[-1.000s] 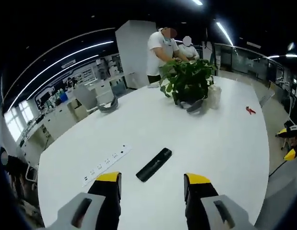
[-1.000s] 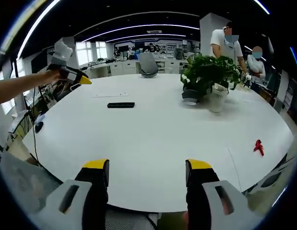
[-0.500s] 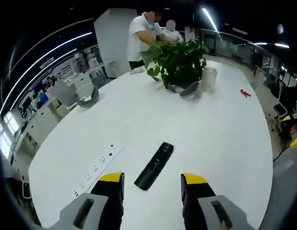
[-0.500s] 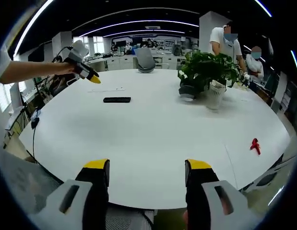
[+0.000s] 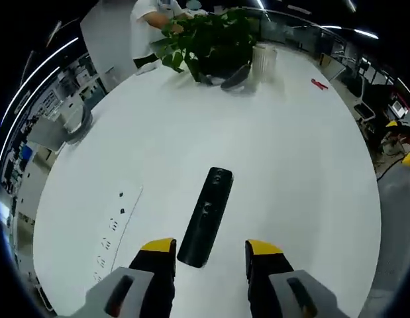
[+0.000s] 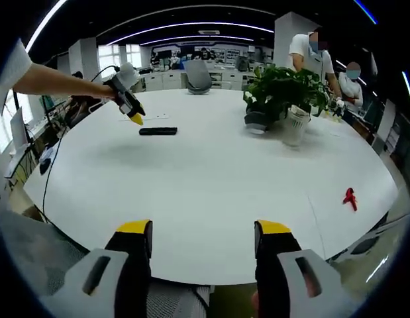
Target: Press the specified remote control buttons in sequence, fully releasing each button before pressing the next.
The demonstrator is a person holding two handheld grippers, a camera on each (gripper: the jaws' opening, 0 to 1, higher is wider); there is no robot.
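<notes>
A black remote control (image 5: pixel 206 215) lies flat on the round white table (image 5: pixel 297 172), its near end between the yellow tips of my left gripper (image 5: pixel 210 250), which is open and hovers just above it. In the right gripper view the same remote (image 6: pixel 157 131) is small at the far left of the table (image 6: pixel 211 192), with the left gripper (image 6: pixel 133 116) held over it by a person's arm. My right gripper (image 6: pixel 201 231) stands open near the table's front edge, with nothing between its fingers.
A white power strip (image 5: pixel 112 232) lies left of the remote. A potted green plant (image 6: pixel 281 93) and a white container (image 6: pixel 294 126) stand at the back of the table. A small red object (image 6: pixel 349 197) lies at the right. Two people (image 6: pixel 310 53) stand behind the plant.
The left gripper has moved forward and down toward the remote, so the remote now reaches between its tips. The right gripper has stayed nearly still.
</notes>
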